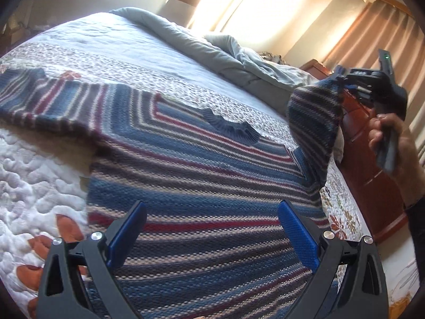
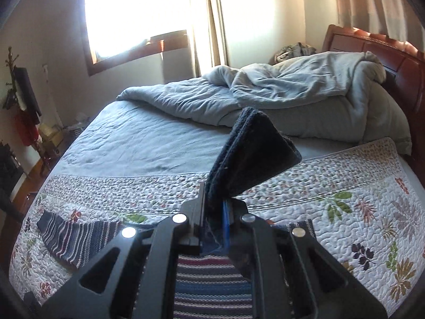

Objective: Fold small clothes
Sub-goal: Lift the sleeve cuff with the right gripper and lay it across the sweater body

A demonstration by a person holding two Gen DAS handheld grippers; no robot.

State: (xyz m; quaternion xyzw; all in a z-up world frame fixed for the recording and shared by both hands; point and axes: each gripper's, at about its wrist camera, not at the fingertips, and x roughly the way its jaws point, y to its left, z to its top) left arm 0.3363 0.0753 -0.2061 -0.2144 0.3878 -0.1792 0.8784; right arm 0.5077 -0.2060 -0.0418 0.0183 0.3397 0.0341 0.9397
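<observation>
A blue, red and cream striped knit sweater (image 1: pixel 202 175) lies spread flat on the quilted bed. My left gripper (image 1: pixel 212 228) is open, its blue pads wide apart, just above the sweater's body. My right gripper (image 2: pixel 215 207) is shut on the sweater's dark ribbed sleeve cuff (image 2: pixel 252 154), which sticks up past the fingers. In the left wrist view the right gripper (image 1: pixel 342 82) holds that sleeve (image 1: pixel 313 122) lifted off the bed at the right. The other sleeve (image 2: pixel 77 236) lies flat at the left.
A floral quilt (image 2: pixel 358 212) covers the bed. A rumpled grey duvet (image 2: pixel 292 95) is piled by the red wooden headboard (image 2: pixel 398 61). A wooden nightstand (image 1: pixel 372 159) stands beside the bed. A bright window (image 2: pixel 138 10) and curtains are behind.
</observation>
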